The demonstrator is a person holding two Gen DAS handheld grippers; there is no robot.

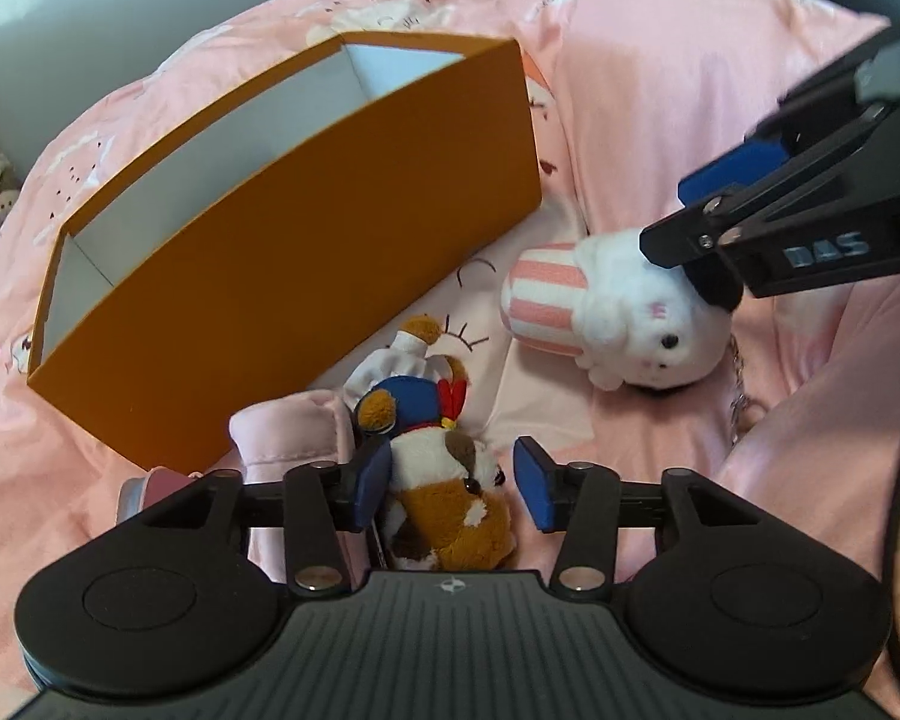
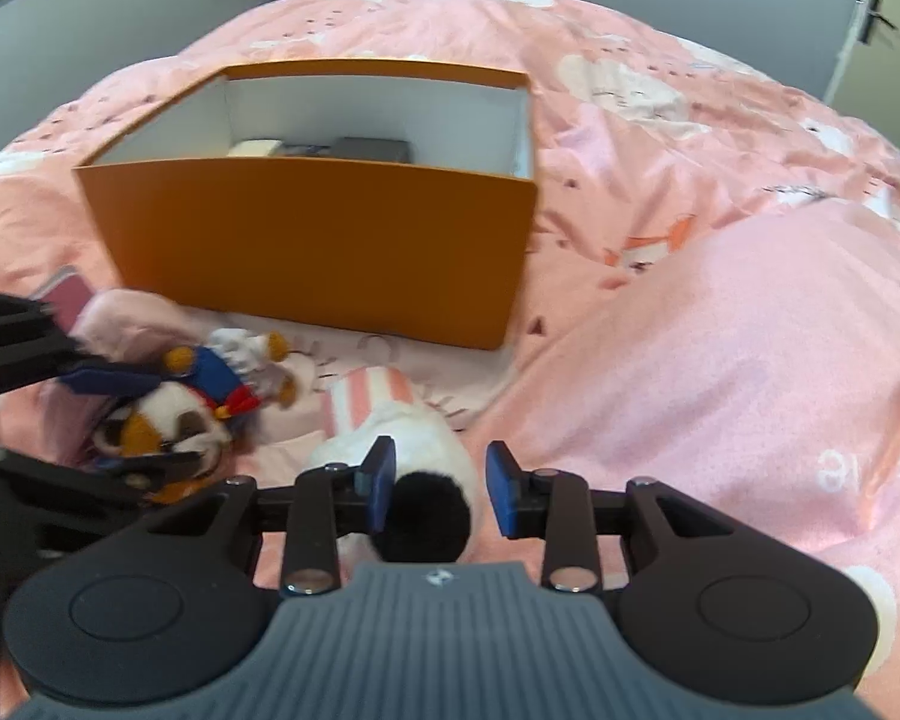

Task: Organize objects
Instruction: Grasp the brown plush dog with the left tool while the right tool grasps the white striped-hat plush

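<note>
You keep the left gripper apart around the brown dog plush and the right gripper apart around the white plush, both beside the orange box, ready to grasp

The orange box hides most of its dark contents.

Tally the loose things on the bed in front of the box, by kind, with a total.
Plush toys: 2 (dog, white plush)
Pink pouches: 1 (pouch)
Total: 3
A further pink-and-silver item pokes out beside the pouch, too hidden to name. The box already holds a few things, not clear enough to count.
</note>
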